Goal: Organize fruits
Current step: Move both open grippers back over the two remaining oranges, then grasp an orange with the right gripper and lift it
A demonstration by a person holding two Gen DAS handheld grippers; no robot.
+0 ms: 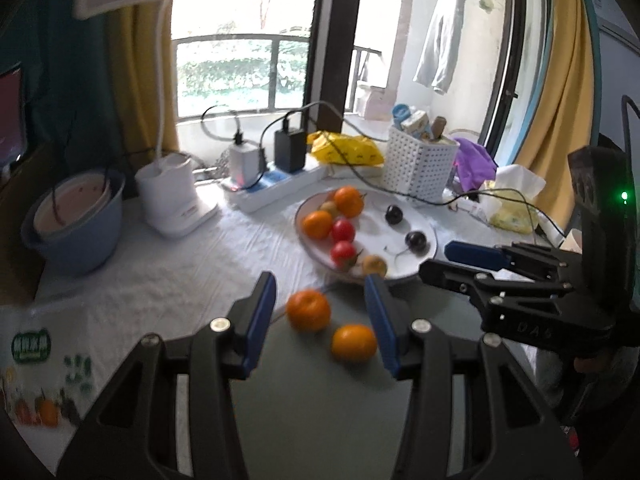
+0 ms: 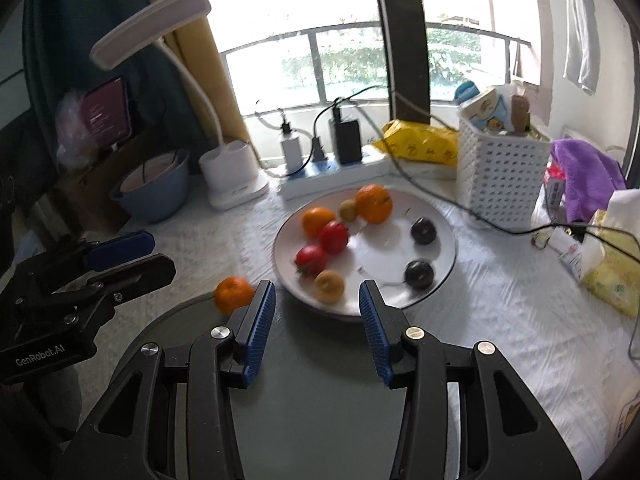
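A white plate [image 1: 404, 216] [image 2: 384, 208] holds two oranges [image 1: 349, 201], two red tomatoes [image 1: 343, 230], two dark plums [image 1: 415, 240] and two small yellow-brown fruits [image 1: 374, 265]. A grey round plate [image 1: 320, 392] [image 2: 312, 392] in front of it holds two oranges [image 1: 309, 310] [image 1: 354, 343]; the right wrist view shows one [image 2: 234, 294]. My left gripper [image 1: 320, 320] is open above the grey plate, around these oranges without touching. My right gripper [image 2: 317, 320] is open and empty at the white plate's near rim; it also shows in the left wrist view [image 1: 460, 260].
A white desk lamp [image 1: 172, 200], a blue bowl [image 1: 76, 220], a power strip with chargers [image 1: 272, 180], a white basket [image 1: 420, 164], a yellow bag [image 1: 344, 148], tissues [image 2: 612, 268] and a cable [image 2: 500, 228] stand behind and right of the white plate. A printed bag [image 1: 36, 372] lies left.
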